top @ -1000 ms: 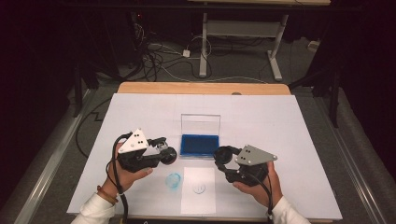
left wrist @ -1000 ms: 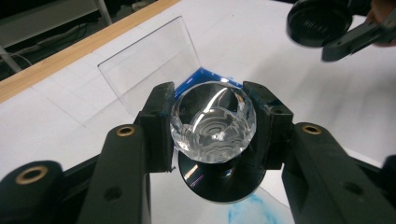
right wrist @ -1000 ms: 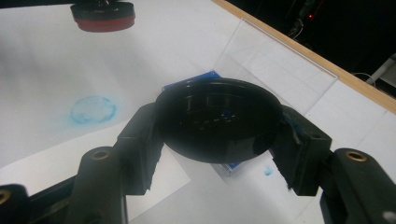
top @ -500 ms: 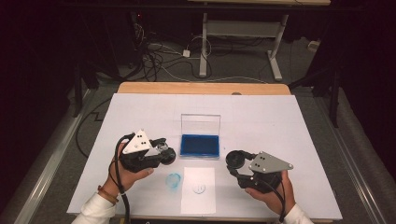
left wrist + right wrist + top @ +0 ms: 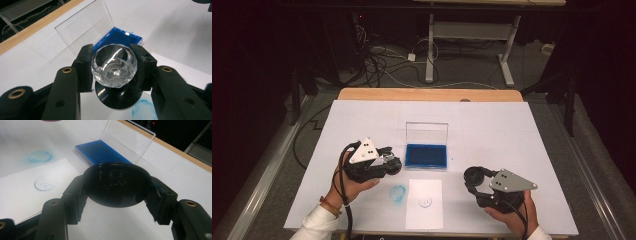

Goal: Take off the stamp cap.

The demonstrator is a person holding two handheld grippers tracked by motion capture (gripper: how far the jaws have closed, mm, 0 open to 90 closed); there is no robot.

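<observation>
In the high view, the left tongs stay at the left side of the open blue ink pad, as they were one second ago. They are clamped on a stamp with a clear faceted knob. The right tongs have moved away from the ink pad toward the right and near edge of the worktop. They carry a black round cap. Between the hands lies a white paper sheet with a round print, and beside it a blue smear on the worktop.

In the left gripper view, the two jaws press on the clear faceted knob from both sides; its black round base hangs under it, over the blue smear.

In the right gripper view, the jaws grip the black round cap at its rim.

I think the cap is now taken off and out of the way, so the stamp is free for inking or printing.
</observation>
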